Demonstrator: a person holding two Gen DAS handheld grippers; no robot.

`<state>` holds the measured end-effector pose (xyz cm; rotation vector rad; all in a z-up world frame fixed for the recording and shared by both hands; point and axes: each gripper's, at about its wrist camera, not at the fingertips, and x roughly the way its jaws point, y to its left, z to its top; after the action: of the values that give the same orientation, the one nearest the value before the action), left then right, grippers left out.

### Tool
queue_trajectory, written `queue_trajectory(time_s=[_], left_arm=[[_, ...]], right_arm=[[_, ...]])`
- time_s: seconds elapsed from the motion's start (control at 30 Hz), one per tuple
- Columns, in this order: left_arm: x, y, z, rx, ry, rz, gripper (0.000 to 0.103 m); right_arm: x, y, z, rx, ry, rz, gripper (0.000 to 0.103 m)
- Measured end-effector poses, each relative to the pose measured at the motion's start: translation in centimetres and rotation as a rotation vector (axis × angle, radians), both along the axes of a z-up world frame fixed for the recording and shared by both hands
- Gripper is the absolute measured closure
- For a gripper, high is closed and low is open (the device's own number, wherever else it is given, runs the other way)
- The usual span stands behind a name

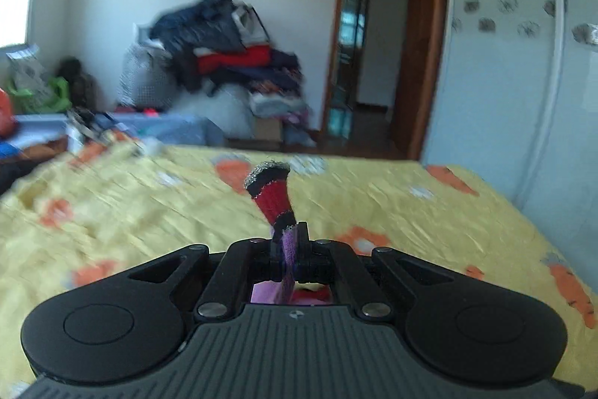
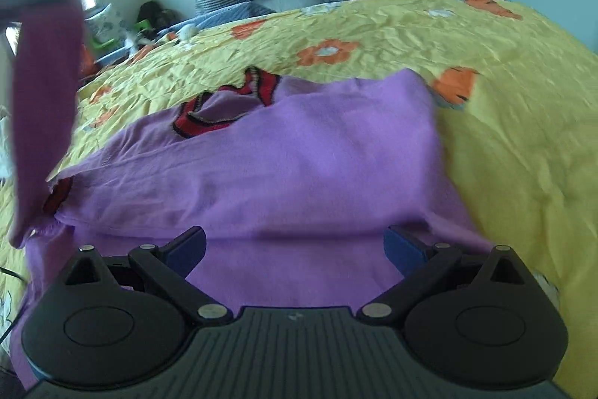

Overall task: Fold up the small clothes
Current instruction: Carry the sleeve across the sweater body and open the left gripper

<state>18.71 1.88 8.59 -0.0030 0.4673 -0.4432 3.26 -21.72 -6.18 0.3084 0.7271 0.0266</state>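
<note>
A small purple sweater (image 2: 299, 167) with red-and-black trim lies spread on the yellow flowered bedspread (image 2: 504, 122). My left gripper (image 1: 289, 242) is shut on the end of its sleeve; the red, black and grey cuff (image 1: 271, 189) sticks up past the fingertips. In the right wrist view that lifted sleeve (image 2: 45, 92) hangs as a blurred purple strip at the far left. My right gripper (image 2: 295, 245) stands open just above the sweater's near hem, blue pads wide apart, nothing between them.
A tall pile of clothes and bags (image 1: 224, 62) stands against the far wall beyond the bed. An open wooden door (image 1: 373, 55) is at the right, a white wardrobe (image 1: 523, 62) beside it. Clutter (image 1: 37, 92) lies under the window at left.
</note>
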Motion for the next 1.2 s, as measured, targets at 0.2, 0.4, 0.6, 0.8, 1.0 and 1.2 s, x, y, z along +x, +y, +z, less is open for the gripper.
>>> queue_trajectory(time_s=[0.2,0.4,0.6,0.8,1.0,1.2], left_arm=[[1.7,-7.3,-6.7,0.022,0.113,-0.112,0.1],[1.0,-12.0,-10.0,0.074,0.17,-0.225,0.1],[1.1,-13.5,-12.1,0.084,0.209,-0.253,0.1],[0.2,-15.7,-12.5,0.122,0.215,-0.294,0.1],[-1.4,-17.3,-13.7,0.147,0.23,-0.345,0.1],[-2.2,-18.3,-14.4,0.08,0.292,-0.423,0.021]], right_arm=[[-1.6,-0.9,-0.2,0.0,0.016,-0.015,0.001],[-2.2,-1.3,-0.6,-0.058,0.033,-0.038,0.001],[-2.6,-1.8,-0.9,-0.072,0.032,-0.039,0.001],[-2.9,-2.3,-0.9,-0.056,0.025,-0.05,0.001],[-3.4,-2.9,-0.8,-0.042,0.019,-0.064,0.001],[-3.9,-3.2,-0.6,-0.015,0.015,-0.07,0.001]])
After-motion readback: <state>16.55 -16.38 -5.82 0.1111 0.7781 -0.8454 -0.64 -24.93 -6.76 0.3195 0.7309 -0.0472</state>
